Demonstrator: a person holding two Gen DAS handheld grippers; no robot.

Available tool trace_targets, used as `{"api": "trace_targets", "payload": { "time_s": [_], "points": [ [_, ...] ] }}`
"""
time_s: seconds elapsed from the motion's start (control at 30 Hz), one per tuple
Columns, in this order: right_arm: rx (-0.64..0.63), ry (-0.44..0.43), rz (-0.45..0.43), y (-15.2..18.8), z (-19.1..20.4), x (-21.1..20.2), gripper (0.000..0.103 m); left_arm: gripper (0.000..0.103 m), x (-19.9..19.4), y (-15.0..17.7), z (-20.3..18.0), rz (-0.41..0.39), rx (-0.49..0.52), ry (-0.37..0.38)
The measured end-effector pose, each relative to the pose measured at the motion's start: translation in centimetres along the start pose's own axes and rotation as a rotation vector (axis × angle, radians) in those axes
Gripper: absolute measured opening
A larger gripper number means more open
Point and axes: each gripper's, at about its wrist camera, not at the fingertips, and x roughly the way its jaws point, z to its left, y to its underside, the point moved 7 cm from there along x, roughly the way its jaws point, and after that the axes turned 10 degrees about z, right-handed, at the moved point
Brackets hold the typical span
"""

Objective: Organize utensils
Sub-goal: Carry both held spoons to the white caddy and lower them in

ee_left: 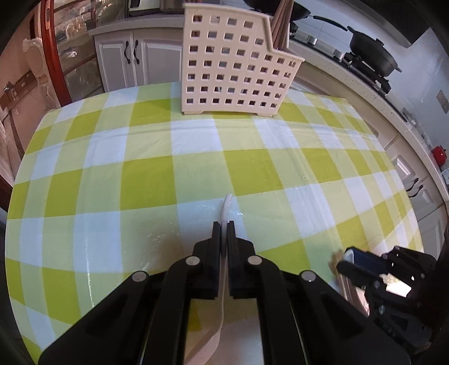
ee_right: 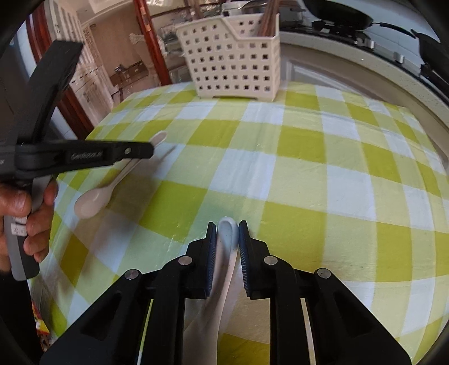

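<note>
My left gripper (ee_left: 223, 223) is shut on the handle of a white spoon (ee_left: 226, 205), held above the checked tablecloth; it also shows in the right wrist view (ee_right: 146, 150), where that spoon's bowl (ee_right: 91, 200) hangs toward the lower left. My right gripper (ee_right: 228, 224) is shut on a second white spoon (ee_right: 226, 233) by its handle; it shows in the left wrist view (ee_left: 348, 259) at lower right. A cream perforated utensil basket (ee_left: 233, 61) stands at the table's far edge, with wooden chopsticks (ee_left: 280, 25) in its rear compartment; it also shows in the right wrist view (ee_right: 233, 59).
The table has a green and white checked cloth (ee_left: 174, 174). Behind it are white cabinets (ee_left: 140, 61) and a counter with a stove and black pans (ee_left: 373, 53). A person's hand (ee_right: 25, 216) holds the left gripper's handle.
</note>
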Motion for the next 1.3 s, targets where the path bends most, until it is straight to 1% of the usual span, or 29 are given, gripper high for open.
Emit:
{"api": "trace_targets", "payload": {
  "time_s": [0.07,0.13,0.23,0.3,0.37,0.47,0.53,0.6,0.7,0.8,1.0,1.17,1.3],
  "points": [
    [0.002,0.008,-0.015,-0.3,-0.3,-0.8,0.018,0.004,-1.5,0.3,-0.3,-0.033,0.005,0.028],
    [-0.005,0.026,-0.03,-0.6,-0.4,-1.6,0.018,0.004,-2.8,0.5,-0.7,-0.063,0.012,0.039],
    [-0.015,0.028,-0.053,-0.9,-0.1,-2.9,0.018,0.004,-5.1,0.5,-1.5,-0.127,0.021,0.088],
    [-0.02,0.029,-0.071,-1.1,0.0,-3.6,0.018,0.004,-6.2,0.5,-2.0,-0.163,0.029,0.105],
    [-0.02,0.03,-0.093,-1.3,0.0,-4.6,0.018,0.005,-7.2,0.5,-2.4,-0.183,0.033,0.107],
    [-0.019,0.032,-0.12,-1.5,-0.2,-5.8,0.018,0.005,-8.4,0.3,-2.6,-0.213,0.029,0.138],
    [-0.02,0.039,-0.129,-1.6,-0.2,-6.2,0.018,0.005,-9.0,0.2,-2.7,-0.229,0.029,0.137],
    [-0.02,0.04,-0.133,-1.6,-0.3,-6.4,0.018,0.005,-9.4,0.1,-2.6,-0.237,0.026,0.145],
    [-0.02,0.041,-0.137,-1.5,-0.3,-6.6,0.018,0.005,-10.2,0.4,-3.0,-0.249,0.037,0.136],
    [-0.018,0.042,-0.145,-1.4,-0.3,-7.0,0.018,0.005,-10.6,0.6,-3.2,-0.256,0.046,0.11],
    [-0.016,0.049,-0.17,-1.7,-0.4,-7.9,0.018,0.005,-10.7,0.9,-3.2,-0.25,0.048,0.104],
    [-0.015,0.059,-0.206,-3.2,-0.6,-9.1,0.018,0.005,-11.3,0.4,-3.2,-0.257,0.038,0.109],
    [-0.007,0.079,-0.242,-5.9,-1.2,-10.2,0.018,0.005,-12.2,-0.7,-3.4,-0.274,0.035,0.115]
  ]
}}
